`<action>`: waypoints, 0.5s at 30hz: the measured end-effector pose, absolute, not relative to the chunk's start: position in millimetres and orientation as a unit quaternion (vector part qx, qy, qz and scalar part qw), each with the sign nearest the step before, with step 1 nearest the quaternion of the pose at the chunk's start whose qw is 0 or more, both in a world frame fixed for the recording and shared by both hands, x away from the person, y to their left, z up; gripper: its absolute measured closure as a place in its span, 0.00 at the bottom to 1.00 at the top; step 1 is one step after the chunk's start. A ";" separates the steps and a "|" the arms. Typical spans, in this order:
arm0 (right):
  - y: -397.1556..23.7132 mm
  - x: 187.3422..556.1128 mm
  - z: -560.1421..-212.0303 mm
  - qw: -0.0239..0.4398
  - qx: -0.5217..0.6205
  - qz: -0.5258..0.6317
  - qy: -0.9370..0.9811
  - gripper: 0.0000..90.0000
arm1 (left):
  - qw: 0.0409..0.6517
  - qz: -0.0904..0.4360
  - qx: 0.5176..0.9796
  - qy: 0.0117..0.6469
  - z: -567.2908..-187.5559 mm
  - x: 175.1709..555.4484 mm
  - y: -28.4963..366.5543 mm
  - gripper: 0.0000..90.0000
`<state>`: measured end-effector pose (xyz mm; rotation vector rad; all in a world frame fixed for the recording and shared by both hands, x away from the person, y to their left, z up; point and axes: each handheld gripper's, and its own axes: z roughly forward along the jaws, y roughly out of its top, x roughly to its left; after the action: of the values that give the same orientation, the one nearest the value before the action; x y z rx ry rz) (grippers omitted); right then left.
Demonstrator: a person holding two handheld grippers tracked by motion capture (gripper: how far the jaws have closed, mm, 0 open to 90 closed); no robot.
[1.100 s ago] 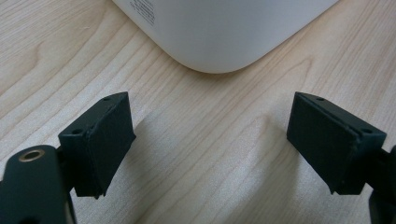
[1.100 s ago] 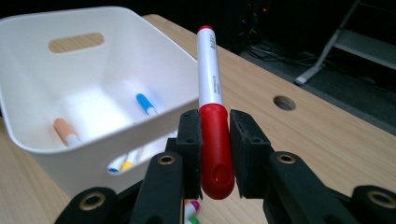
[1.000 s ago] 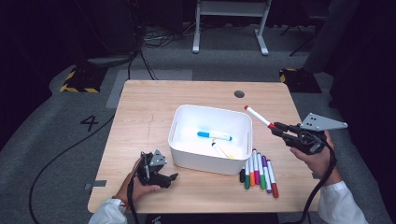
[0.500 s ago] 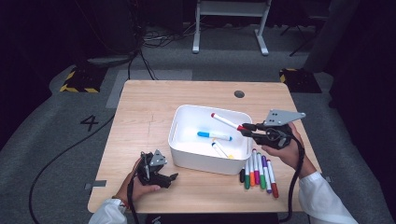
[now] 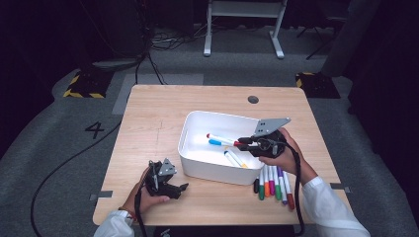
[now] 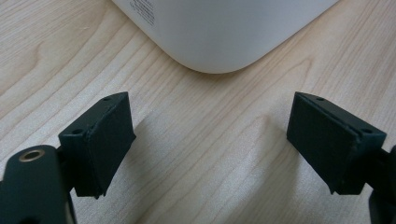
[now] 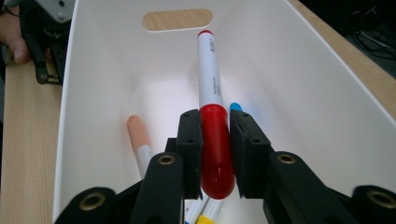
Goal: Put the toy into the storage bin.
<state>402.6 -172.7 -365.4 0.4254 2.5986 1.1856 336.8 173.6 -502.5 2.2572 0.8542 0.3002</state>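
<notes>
A white bin (image 5: 193,129) stands in the middle of the wooden table. My right gripper (image 5: 243,143) reaches over its right rim, shut on a red-capped marker (image 5: 222,139) that points left, low inside the bin. In the right gripper view the pads (image 7: 191,140) clamp the red cap of the marker (image 7: 210,79). A peach-capped marker (image 7: 137,133) and a blue one (image 7: 235,106) lie on the bin floor. My left gripper (image 5: 180,189) rests on the table near the bin's front left corner (image 6: 219,32), and stands open (image 6: 210,135) with nothing between its pads.
Several coloured markers (image 5: 274,182) lie side by side on the table, right of the bin's front corner. A dark round hole (image 5: 253,99) sits near the table's far edge. Bare wood stretches left of the bin.
My right gripper has carried the red marker left and down, from beyond the bin's right side to low inside it. The left gripper has stayed put.
</notes>
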 end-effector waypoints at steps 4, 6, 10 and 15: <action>-166.6 403.3 -370.6 0.116 0.134 0.387 0.905 0.83 | 0.347 0.116 0.870 0.330 -502.5 336.8 173.5 0.16; -163.7 403.1 -373.9 0.110 0.125 0.374 0.912 0.83 | 0.348 0.116 0.870 0.330 -502.6 336.8 173.5 0.17; -160.6 400.4 -377.2 0.095 0.101 0.358 0.923 0.83 | 0.349 0.113 0.870 0.329 -502.8 336.8 173.4 0.17; -158.5 396.4 -378.0 0.077 0.075 0.345 0.932 0.83 | 0.349 0.113 0.870 0.330 -502.8 336.6 173.3 0.17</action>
<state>396.4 -158.5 -378.0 0.2234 2.7948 1.0342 336.6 173.3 -502.8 2.2546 0.8549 0.2923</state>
